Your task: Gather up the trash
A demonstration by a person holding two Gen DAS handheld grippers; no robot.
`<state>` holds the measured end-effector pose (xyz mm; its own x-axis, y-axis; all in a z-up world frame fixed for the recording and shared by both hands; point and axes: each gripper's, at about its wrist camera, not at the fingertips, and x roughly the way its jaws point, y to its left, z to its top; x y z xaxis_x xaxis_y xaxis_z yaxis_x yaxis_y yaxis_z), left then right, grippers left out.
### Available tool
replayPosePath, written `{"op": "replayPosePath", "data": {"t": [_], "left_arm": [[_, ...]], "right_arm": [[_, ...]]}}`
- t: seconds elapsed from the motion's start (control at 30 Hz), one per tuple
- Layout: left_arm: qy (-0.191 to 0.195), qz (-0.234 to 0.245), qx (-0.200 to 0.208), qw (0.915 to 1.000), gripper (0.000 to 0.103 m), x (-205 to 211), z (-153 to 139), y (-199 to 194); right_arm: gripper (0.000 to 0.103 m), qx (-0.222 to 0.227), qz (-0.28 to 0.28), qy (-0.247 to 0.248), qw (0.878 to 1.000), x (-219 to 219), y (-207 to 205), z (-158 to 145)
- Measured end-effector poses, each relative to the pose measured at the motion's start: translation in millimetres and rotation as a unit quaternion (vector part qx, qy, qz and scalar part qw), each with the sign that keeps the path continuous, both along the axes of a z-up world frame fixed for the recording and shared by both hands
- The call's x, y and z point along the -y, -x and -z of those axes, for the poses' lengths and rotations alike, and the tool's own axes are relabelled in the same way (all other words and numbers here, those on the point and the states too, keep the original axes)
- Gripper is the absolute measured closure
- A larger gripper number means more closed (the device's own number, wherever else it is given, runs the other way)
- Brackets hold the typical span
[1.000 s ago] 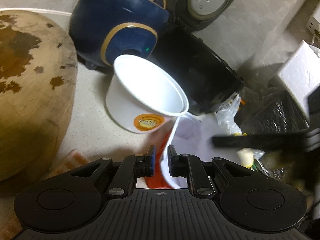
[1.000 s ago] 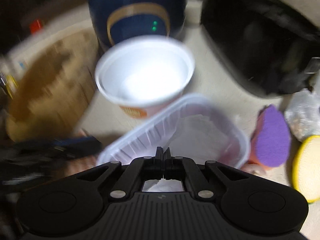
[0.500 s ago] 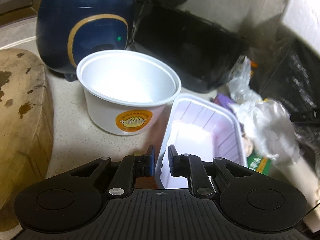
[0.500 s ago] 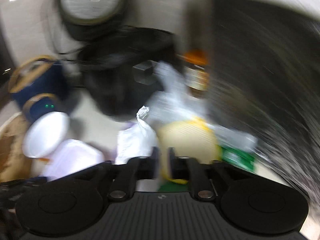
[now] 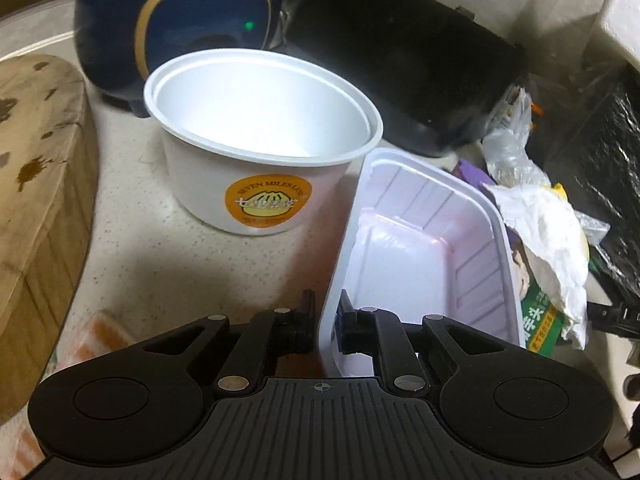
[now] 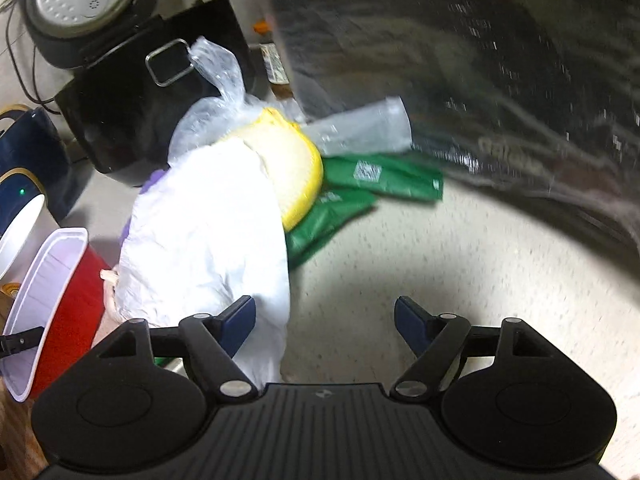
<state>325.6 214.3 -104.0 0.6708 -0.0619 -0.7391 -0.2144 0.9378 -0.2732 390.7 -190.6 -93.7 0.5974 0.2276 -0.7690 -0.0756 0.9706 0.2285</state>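
Observation:
My left gripper (image 5: 325, 322) is shut on the near rim of a white plastic tray (image 5: 424, 248), red on the outside, and holds it tilted. The tray also shows at the left in the right wrist view (image 6: 52, 280). A white paper bowl (image 5: 256, 160) with an orange sticker stands just behind it on the counter. My right gripper (image 6: 325, 322) is open and empty. A crumpled white tissue (image 6: 208, 240) lies beside its left finger, over a yellow sponge (image 6: 296, 172). The tissue also shows in the left wrist view (image 5: 548, 224).
Green packets (image 6: 360, 188) and clear plastic bags (image 6: 360, 128) lie behind the tissue. A black trash bag (image 6: 500, 60) fills the right. A blue cooker (image 5: 168, 28), a black appliance (image 5: 400, 52) and a wooden chopping block (image 5: 36, 200) stand around the bowl.
My right gripper has opened and let go of the white tissue, which now lies on the pile by the sponge. My left gripper has kept hold of the tray and shifted slightly.

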Motion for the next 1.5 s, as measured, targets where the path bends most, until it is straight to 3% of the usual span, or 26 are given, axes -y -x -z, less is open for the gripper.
{"op": "replayPosePath", "data": {"t": [0.17, 0.23, 0.27, 0.43, 0.53, 0.57, 0.6, 0.67, 0.77, 0.9, 0.97, 1.03, 1.1, 1.17, 1.33, 1.43, 1.5], "left_arm": [[-0.015, 0.006, 0.012, 0.9998, 0.091, 4.7, -5.9, 7.6], [-0.015, 0.004, 0.013, 0.9998, 0.091, 6.0, -7.0, 8.5], [-0.014, 0.003, 0.012, 0.9998, 0.091, 5.9, -7.6, 9.4], [-0.004, 0.004, 0.009, 0.9999, 0.091, 5.4, -7.8, 11.1], [0.002, 0.002, 0.008, 1.0, 0.091, 4.0, -7.7, 13.9], [0.006, 0.001, 0.01, 0.9999, 0.091, 2.9, -8.4, 15.7], [0.008, 0.0, 0.012, 0.9999, 0.091, 2.9, -9.3, 17.4], [0.012, 0.002, 0.016, 0.9998, 0.091, 1.9, -11.0, 19.5], [0.019, 0.006, 0.02, 0.9996, 0.091, 2.4, -12.4, 20.0], [0.019, 0.008, 0.027, 0.9994, 0.091, 3.3, -12.1, 20.0], [0.014, 0.012, 0.03, 0.9994, 0.09, 3.8, -12.2, 19.5], [0.002, 0.012, 0.028, 0.9995, 0.09, 4.9, -11.5, 17.7], [-0.007, 0.008, 0.026, 0.9996, 0.089, 5.5, -9.7, 16.7], [-0.007, 0.003, 0.027, 0.9996, 0.088, 3.8, -8.2, 15.5], [0.001, 0.009, 0.042, 0.9991, 0.088, -0.5, -5.6, 10.6], [-0.01, 0.017, 0.035, 0.9992, 0.088, 1.8, -2.1, 4.3], [-0.022, 0.02, 0.034, 0.999, 0.088, 3.6, 0.1, 1.2]], "right_arm": [[0.016, 0.004, -0.001, -0.015, 1.0, -4.4, -0.1, 5.8], [0.01, 0.003, 0.001, -0.028, 1.0, -3.7, -0.7, 6.4], [0.0, 0.002, 0.005, -0.04, 0.999, -2.0, -1.1, 8.3], [0.0, -0.011, 0.041, -0.083, 0.996, 5.3, -4.9, 9.3], [0.004, -0.037, -0.018, -0.084, 0.996, -2.3, -13.9, 5.7], [0.016, -0.04, -0.018, -0.077, 0.996, -4.7, -16.4, 4.6], [0.019, -0.031, -0.001, -0.063, 0.998, -6.5, -13.7, -1.0], [0.019, 0.03, 0.009, -0.026, 0.999, -16.6, -1.2, -16.7], [0.016, 0.131, -0.031, 0.052, 0.99, -53.0, 19.1, -36.6], [0.016, 0.142, -0.081, 0.131, 0.978, -107.5, 13.9, -27.3], [0.018, 0.131, -0.084, 0.138, 0.978, -118.8, 3.7, -17.4], [0.036, 0.106, -0.093, 0.137, 0.98, -124.1, -7.6, -8.4], [0.08, 0.107, -0.095, 0.152, 0.978, -124.3, -6.0, -4.4], [0.095, 0.111, -0.108, 0.145, 0.977, -125.7, 1.0, -9.0], [0.099, 0.156, -0.099, 0.077, 0.98, -117.7, 28.0, -46.2], [0.099, 0.169, -0.092, 0.01, 0.981, -103.4, 39.6, -71.9], [0.099, 0.173, -0.089, -0.006, 0.981, -99.1, 48.0, -80.4]]}}
